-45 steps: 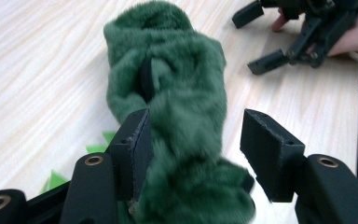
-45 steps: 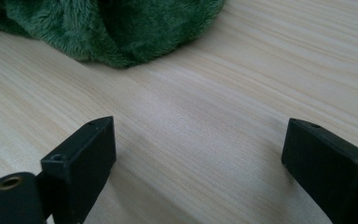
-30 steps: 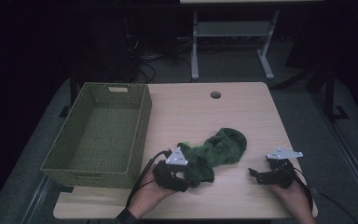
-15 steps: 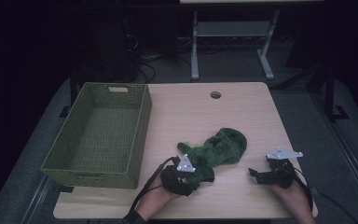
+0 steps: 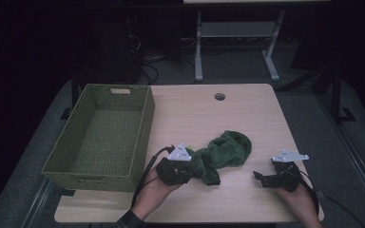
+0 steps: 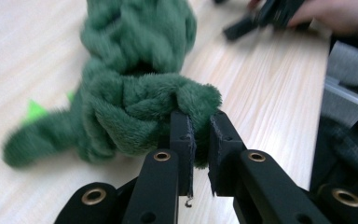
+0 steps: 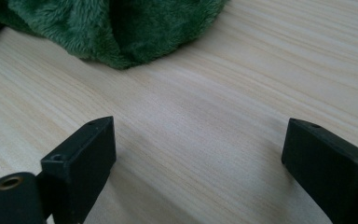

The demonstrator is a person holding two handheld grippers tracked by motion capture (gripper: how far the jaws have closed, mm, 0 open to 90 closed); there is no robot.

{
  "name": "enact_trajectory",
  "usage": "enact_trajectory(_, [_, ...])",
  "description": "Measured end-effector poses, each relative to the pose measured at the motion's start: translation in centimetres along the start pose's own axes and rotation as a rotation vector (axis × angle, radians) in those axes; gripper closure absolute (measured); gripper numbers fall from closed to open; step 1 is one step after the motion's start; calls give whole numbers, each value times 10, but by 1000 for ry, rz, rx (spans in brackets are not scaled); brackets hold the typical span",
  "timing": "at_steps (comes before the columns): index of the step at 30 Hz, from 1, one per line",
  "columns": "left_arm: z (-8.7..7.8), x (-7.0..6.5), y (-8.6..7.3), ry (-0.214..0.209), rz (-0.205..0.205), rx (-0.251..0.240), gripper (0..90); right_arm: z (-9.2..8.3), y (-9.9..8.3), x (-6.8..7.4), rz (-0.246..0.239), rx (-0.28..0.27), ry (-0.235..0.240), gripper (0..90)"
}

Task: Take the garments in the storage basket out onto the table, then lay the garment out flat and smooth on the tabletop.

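Green plush toy (image 5: 223, 153): lies on the table (image 5: 247, 114), its near end between the jaws of the left gripper (image 6: 200, 140), which have just been closing and now pinch a fold of the fur. Right gripper (image 7: 198, 154): jaws spread wide, nothing between them, resting on bare wood with the toy ahead of it and apart. Green woven basket (image 5: 100, 137): beside the left gripper, on its outer side.

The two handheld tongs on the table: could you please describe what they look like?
Both are black. The left tongs and right tongs each carry a grey three-cornered plate on top and trail a black cable. Their flat rectangular fingers show brass-coloured rivets. A dark cuff covers the left wrist.
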State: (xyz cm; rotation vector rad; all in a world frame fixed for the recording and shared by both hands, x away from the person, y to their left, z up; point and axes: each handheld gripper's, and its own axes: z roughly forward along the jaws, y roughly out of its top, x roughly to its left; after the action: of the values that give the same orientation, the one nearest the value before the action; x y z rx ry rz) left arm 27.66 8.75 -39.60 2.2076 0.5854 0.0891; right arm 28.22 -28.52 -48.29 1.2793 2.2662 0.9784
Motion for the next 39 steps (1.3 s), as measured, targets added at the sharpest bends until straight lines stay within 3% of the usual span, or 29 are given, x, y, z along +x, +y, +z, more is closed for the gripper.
enact_trajectory(3, [-14, -1, 14, -14, -9, -60, 818, 0, 0, 0, 1, 0, 0, 95])
enact_trajectory(4, [-14, -1, 14, -14, -9, -60, 819, 0, 0, 0, 1, 0, 0, 95])
enact_trajectory(11, [-34, -9, 42, -47, 18, -161, 824, 0, 0, 0, 1, 0, 0, 95])
enact_trajectory(13, [-36, -12, 48, -66, 22, -178, 824, 0, 0, 0, 0, 0, 0, 95])
enact_trajectory(17, [-33, -11, 51, -60, 36, -166, 823, 0, 0, 0, 0, 0, 0, 96])
enact_trajectory(21, [-23, 7, 42, -16, -27, -140, 822, 0, 0, 0, 0, 0, 0, 96])
enact_trajectory(22, [-17, 18, 36, 29, -55, -111, 820, 0, 0, 0, 0, 0, 0, 95])
enact_trajectory(23, [-14, 25, 32, 48, -74, -105, 818, 0, 0, 0, 1, 0, 0, 95])
enact_trajectory(24, [-11, 30, 29, 55, -100, -97, 817, 0, 0, 0, 1, 0, 0, 95])
enact_trajectory(26, [-9, 36, 26, 62, -117, -84, 807, 0, 0, 0, 1, 0, 0, 95])
enact_trajectory(27, [-4, 44, 21, 89, -149, -70, 794, 0, 0, 0, 1, 0, 0, 95])
enact_trajectory(28, [-4, 44, 21, 89, -149, -70, 772, 0, 0, 0, 1, 0, 0, 95])
enact_trajectory(29, [-1, 51, 17, 125, -164, -58, 732, 0, 0, 0, 1, 0, 0, 95])
enact_trajectory(31, [0, 53, 15, 143, -168, -51, 625, 0, 0, 0, 1, 0, 0, 95])
enact_trajectory(32, [-1, 54, 14, 158, -168, -47, 625, 0, 0, 0, 1, 0, 0, 95])
enact_trajectory(34, [-7, 56, 13, 185, -175, -69, 519, 0, 0, 0, 1, 0, 0, 95])
enact_trajectory(39, [-18, 56, 13, 217, -169, -87, 494, 0, 0, 0, 1, 0, 0, 95])
